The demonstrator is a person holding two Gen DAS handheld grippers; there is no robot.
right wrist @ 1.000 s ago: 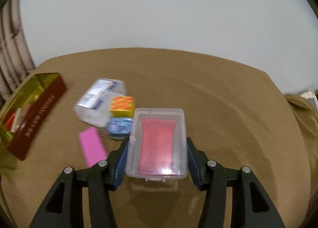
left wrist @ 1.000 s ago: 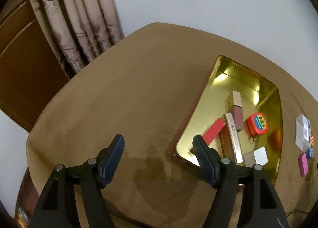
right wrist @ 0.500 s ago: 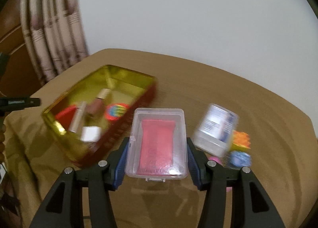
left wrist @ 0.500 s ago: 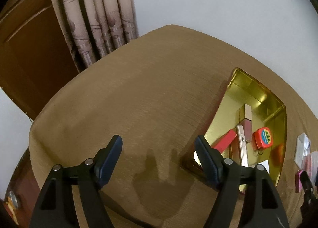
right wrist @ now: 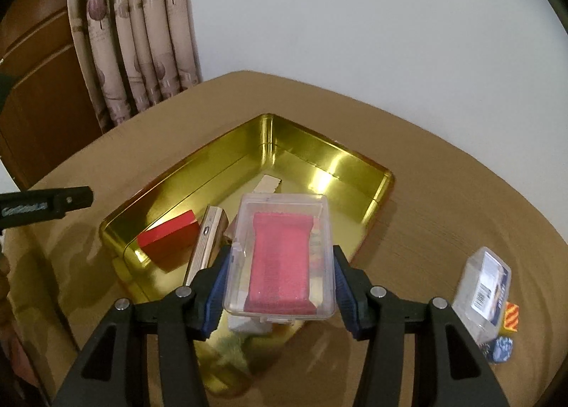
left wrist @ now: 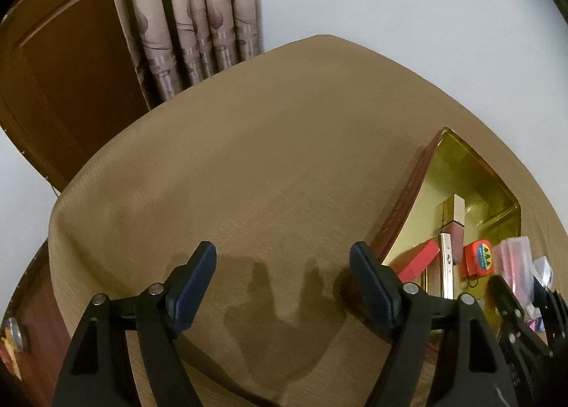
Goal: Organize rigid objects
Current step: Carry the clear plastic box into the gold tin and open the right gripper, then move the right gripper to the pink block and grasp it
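My right gripper is clamped on a clear plastic case with a pink insert, blue pads pressing both long sides; the case hangs above the near part of the gold tin, which sits on the tan tablecloth. Inside the tin, I see a red block at the left, a slim gold-coloured case just beside it, and a pale flat piece farther back; a whitish thing under the held case is too hidden to name. Off to the right on the cloth, well apart from the tin, lies a second clear box with a printed label, with a small orange piece and a blue patterned piece touching or just beside it. My left gripper hangs over bare cloth left of the tin, jaws spread with nothing between them; they have just been opening a little wider. From its camera the tin's dark red outer wall shows, plus an orange tape measure inside. Curtain and wooden door stand behind the table.
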